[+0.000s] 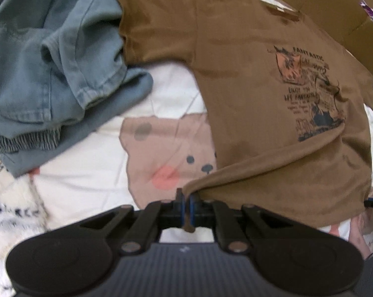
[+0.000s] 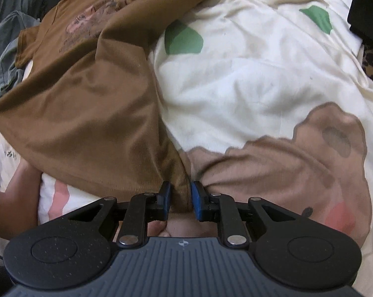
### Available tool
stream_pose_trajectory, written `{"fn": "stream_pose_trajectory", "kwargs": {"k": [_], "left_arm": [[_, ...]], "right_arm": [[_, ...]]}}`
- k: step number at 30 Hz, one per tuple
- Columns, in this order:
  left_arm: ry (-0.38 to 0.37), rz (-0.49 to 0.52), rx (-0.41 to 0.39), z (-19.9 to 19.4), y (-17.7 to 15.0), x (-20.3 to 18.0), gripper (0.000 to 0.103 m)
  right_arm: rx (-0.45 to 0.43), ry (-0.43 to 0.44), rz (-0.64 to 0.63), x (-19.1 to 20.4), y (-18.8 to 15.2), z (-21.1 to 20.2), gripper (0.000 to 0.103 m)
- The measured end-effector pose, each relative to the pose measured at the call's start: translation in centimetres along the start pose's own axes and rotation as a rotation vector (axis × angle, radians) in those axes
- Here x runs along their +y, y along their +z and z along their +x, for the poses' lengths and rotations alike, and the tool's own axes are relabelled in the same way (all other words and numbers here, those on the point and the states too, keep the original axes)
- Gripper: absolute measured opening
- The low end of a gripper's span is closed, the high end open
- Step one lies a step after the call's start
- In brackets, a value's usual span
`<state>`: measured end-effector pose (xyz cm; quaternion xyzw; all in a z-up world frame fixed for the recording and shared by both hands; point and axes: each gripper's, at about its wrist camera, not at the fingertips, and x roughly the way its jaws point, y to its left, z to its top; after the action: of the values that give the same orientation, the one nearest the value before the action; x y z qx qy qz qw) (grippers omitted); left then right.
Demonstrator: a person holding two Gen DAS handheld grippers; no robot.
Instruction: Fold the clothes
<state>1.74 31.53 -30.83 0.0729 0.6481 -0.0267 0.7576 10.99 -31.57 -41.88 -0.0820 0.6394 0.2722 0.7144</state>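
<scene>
With the left gripper (image 1: 186, 206) clamped on the brown printed cotton T-shirt (image 1: 273, 94) hem and the right gripper (image 2: 181, 198) narrowly parted around it, keep both corners level.

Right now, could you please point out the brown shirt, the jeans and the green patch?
brown shirt (image 1: 248, 79): left wrist view, chest
jeans (image 1: 38, 69): left wrist view, crumpled middle
green patch (image 2: 184, 39): right wrist view, centre

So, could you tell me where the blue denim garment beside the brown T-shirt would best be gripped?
Probably at the stitched hem edge of the blue denim garment, coming from above on the side facing the brown T-shirt. That edge lies on top of the crumpled pile, exposed and thin enough to pinch.
</scene>
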Motion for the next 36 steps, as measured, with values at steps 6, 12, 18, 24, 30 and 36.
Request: {"fn": "stream_pose_trajectory", "kwargs": {"k": [6, 12, 18, 24, 30, 36], "left_arm": [[0.023, 0.000, -0.021, 0.5, 0.3, 0.0, 0.004], [0.026, -0.003, -0.012, 0.7, 0.2, -0.2, 0.004], [0.022, -0.013, -0.019, -0.4, 0.4, -1.0, 0.004], [-0.037, -0.018, -0.046, -3.1, 1.1, -3.2, 0.004], [-0.112, -0.028, -0.058, -5.4, 0.8, -5.5, 0.004], [-0.173, -0.044, -0.072, -7.5, -0.5, -6.6, 0.003]], "right_arm": [[-0.016, -0.003, -0.014, 0.4, -0.2, 0.4, 0.038], [0.010, -0.044, -0.033, 0.7, 0.4, 0.5, 0.015], [0.061, -0.016, 0.063, -0.2, 1.3, 0.1, 0.004], [0.017, -0.019, 0.094, -0.2, 3.8, -4.4, 0.003], [-0.053, -0.038, 0.095, 0.0, 5.4, -10.3, 0.003], [-0.074, -0.069, 0.062, 0.5, 5.6, -15.2, 0.003]]}}
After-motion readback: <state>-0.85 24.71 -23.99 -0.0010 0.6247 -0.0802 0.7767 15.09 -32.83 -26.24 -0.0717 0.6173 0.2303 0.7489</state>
